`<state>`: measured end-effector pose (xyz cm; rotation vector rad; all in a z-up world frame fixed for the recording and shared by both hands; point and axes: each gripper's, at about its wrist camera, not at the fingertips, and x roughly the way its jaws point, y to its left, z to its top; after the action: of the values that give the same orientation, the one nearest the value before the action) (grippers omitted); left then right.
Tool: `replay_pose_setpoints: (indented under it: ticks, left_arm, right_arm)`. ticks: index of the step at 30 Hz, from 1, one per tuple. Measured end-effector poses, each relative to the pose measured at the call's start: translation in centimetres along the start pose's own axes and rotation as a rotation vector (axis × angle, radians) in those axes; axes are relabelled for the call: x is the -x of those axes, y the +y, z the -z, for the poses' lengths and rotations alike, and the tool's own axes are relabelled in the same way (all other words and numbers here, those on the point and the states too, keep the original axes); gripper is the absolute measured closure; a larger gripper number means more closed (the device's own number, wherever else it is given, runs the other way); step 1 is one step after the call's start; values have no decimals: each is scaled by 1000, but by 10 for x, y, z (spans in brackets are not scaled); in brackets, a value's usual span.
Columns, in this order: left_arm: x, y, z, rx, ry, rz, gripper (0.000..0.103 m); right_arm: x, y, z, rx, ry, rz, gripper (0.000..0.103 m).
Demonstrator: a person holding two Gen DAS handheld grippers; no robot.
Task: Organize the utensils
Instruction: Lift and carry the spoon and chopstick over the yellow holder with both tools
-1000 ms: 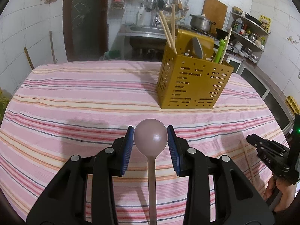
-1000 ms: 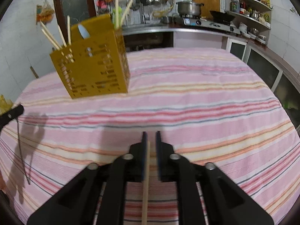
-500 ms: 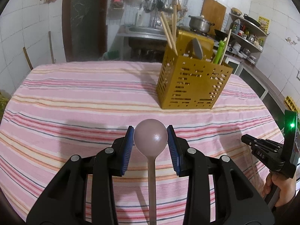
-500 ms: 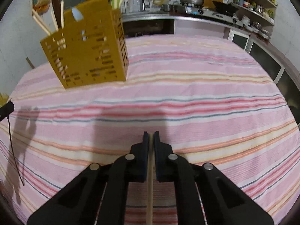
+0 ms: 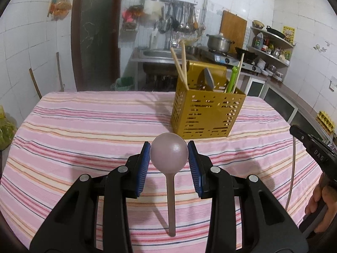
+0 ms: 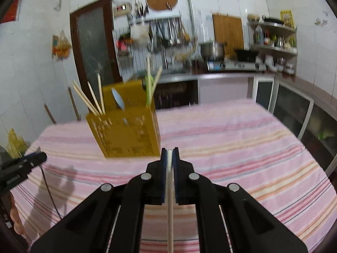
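The left claw (image 5: 169, 160) is clamped on the bowl of a mauve spoon (image 5: 169, 155), its handle hanging down toward the camera, on the near side of the yellow utensil caddy (image 5: 205, 115). The right claw (image 6: 169, 169) is pinched together on a pale chopstick (image 6: 170, 206), also short of the caddy, above the striped desk (image 5: 84, 130). Both pieces look light and stiff. The spoon's rounded, smooth bowl seems a slippery place to grip; the neck would likely hold truer. The thin chopstick may pivot between flat pads, so a hold nearer its middle should steady it for dropping into a compartment.
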<state>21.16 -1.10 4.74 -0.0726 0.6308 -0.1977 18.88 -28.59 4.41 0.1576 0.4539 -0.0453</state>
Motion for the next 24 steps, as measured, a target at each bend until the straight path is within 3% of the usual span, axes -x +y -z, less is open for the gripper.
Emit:
replay_pose_setpoints:
  ticks: [12, 24]
  left_arm:
    - [21, -6, -4, -14, -63, 5, 68]
    - [33, -11, -32, -15, -117, 37, 68]
  right_arm:
    - [24, 9, -16, -9, -195, -8, 97]
    - [27, 13, -43, -16, -285, -47, 97]
